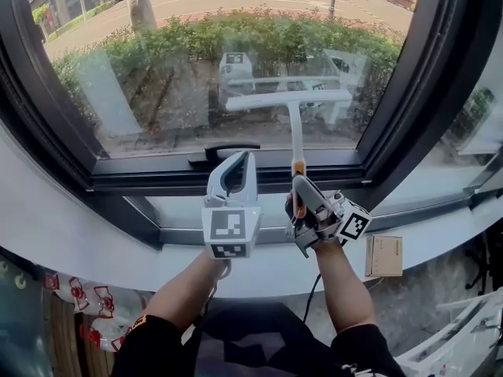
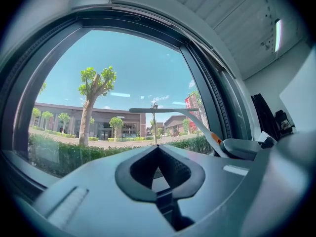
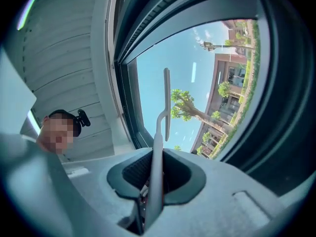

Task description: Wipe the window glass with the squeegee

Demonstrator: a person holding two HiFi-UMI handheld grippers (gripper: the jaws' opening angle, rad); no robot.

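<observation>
The white squeegee (image 1: 288, 99) stands upright with its blade flat against the window glass (image 1: 181, 61), at mid-height of the pane. Its handle runs down to an orange collar just above my right gripper (image 1: 299, 182), which is shut on the handle. In the right gripper view the handle (image 3: 156, 147) passes between the jaws and the blade (image 3: 167, 102) shows edge-on against the sky. My left gripper (image 1: 245, 158) is held just left of the handle, shut and empty, pointing at the glass. The left gripper view shows the blade (image 2: 163, 110) ahead of the shut left gripper (image 2: 158, 148).
A black window latch (image 1: 224, 149) sits on the dark lower frame (image 1: 157, 181) below the blade. A white sill (image 1: 71, 234) curves under the window, and a small cardboard box (image 1: 384, 255) lies on it at right. Red-and-white packets (image 1: 86, 301) lie at lower left.
</observation>
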